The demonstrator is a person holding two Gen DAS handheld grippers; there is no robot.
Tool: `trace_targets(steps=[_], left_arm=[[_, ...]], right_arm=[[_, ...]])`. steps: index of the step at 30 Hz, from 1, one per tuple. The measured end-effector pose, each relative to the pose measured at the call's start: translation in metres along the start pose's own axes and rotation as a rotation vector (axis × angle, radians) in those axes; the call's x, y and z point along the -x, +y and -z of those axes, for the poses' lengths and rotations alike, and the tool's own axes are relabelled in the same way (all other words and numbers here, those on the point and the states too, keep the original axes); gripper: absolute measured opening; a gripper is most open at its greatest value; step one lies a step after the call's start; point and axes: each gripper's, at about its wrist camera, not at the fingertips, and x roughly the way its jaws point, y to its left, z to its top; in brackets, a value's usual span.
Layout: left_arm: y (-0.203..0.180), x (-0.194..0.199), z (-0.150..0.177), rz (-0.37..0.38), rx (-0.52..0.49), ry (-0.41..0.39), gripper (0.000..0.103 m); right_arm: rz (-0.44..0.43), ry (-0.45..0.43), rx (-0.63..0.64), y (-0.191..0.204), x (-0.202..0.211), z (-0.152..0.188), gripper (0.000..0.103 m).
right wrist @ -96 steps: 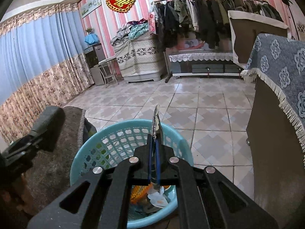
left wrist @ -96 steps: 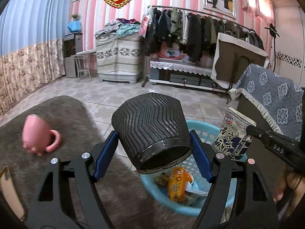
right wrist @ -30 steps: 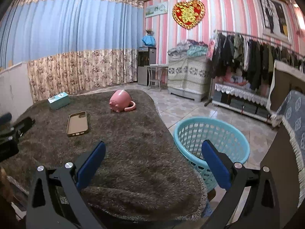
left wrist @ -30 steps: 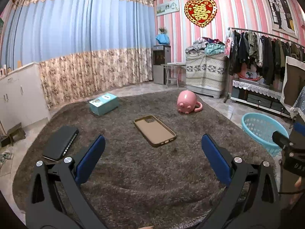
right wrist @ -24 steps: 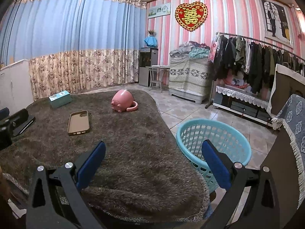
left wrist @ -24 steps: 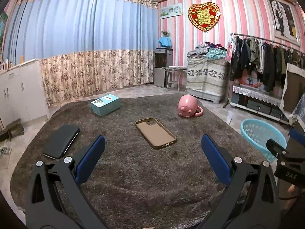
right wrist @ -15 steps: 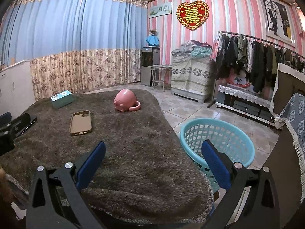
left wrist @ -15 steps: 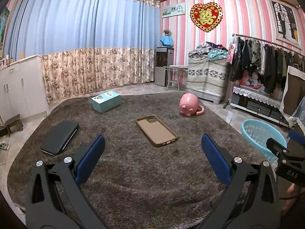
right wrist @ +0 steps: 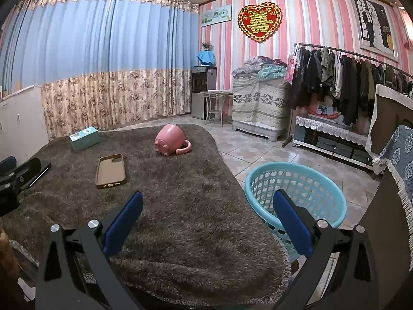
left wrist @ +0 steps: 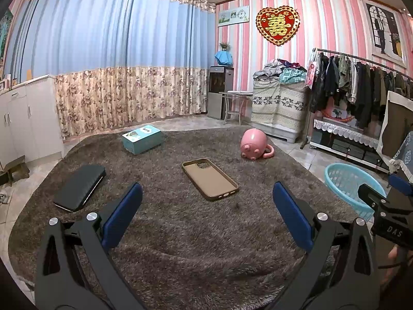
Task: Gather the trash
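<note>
pink-striped walls, a blue curtain over a flowered one, and a tiled floor frame a shaggy brown rug (left wrist: 180, 232) that covers a raised surface in a lived-in bedroom. a red heart hanging (left wrist: 277, 27) marks the far wall, and a rack of dark coats (right wrist: 343, 77) runs along the right.

i hold my left gripper (left wrist: 206, 211) low over the near edge of the rug, fingers spread wide and carrying nothing. my right gripper (right wrist: 206, 217) hovers the same way, wide apart and empty, its right finger crossing in front of the blue basket (right wrist: 258, 178). the basket stands on the tiles just beside the rug's right edge, close enough, i judge, to take trash without much of a reach; its contents are hidden from both views.

what lies on the rug looks more like belongings than litter: a tan phone case (left wrist: 209, 178) lying flat with its hollow side up near the middle, a pink mug (left wrist: 254, 144) tipped on its side beyond it, a teal box (left wrist: 143, 139) toward the back left, and a black wallet-like case (left wrist: 78, 187) at the left. i see no wrapper or scrap on the pile, so i judge the collecting is close to done.
</note>
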Motion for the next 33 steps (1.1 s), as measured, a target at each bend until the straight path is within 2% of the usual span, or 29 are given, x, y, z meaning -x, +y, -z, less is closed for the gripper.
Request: trace_targets(steps=[33], left_arm=[[-0.002,-0.0006,0.001,0.002,-0.02,-0.009,0.098]], right_arm=[[-0.006,0.003,0.002,0.0024,-0.0013,0.0013,0.099]])
